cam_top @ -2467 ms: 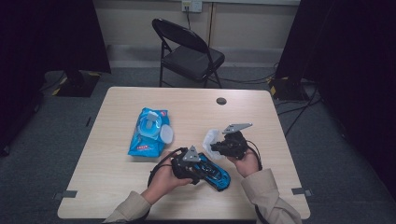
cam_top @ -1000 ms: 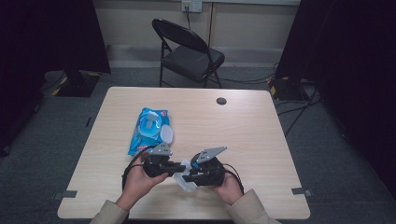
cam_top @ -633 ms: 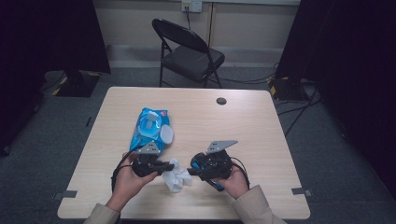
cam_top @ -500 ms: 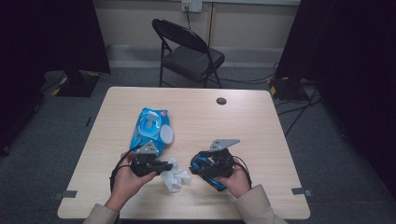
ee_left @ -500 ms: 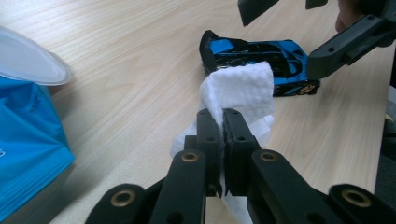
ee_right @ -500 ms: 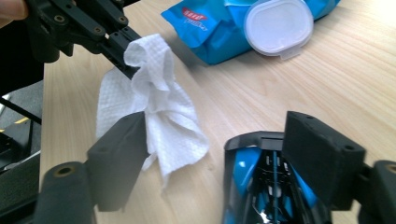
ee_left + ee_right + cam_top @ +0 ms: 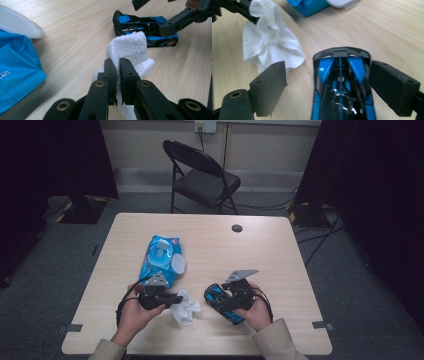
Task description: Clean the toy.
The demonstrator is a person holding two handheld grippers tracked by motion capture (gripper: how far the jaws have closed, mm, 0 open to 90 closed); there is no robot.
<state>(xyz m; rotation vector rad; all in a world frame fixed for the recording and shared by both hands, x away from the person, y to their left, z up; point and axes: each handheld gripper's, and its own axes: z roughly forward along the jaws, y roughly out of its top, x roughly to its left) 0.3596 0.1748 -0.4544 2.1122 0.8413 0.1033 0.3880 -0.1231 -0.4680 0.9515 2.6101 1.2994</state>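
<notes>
Left tongs (image 7: 117, 66) pinch wipe (image 7: 130, 47); right tongs (image 7: 328, 82) just opened, toy car (image 7: 342, 87) between, front cut off.

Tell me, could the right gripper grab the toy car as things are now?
Probably yes. The right gripper has just opened its jaws, which stand wide either side of the car, touching neither flank. The wipe lies off to one side, out of the way.
</notes>
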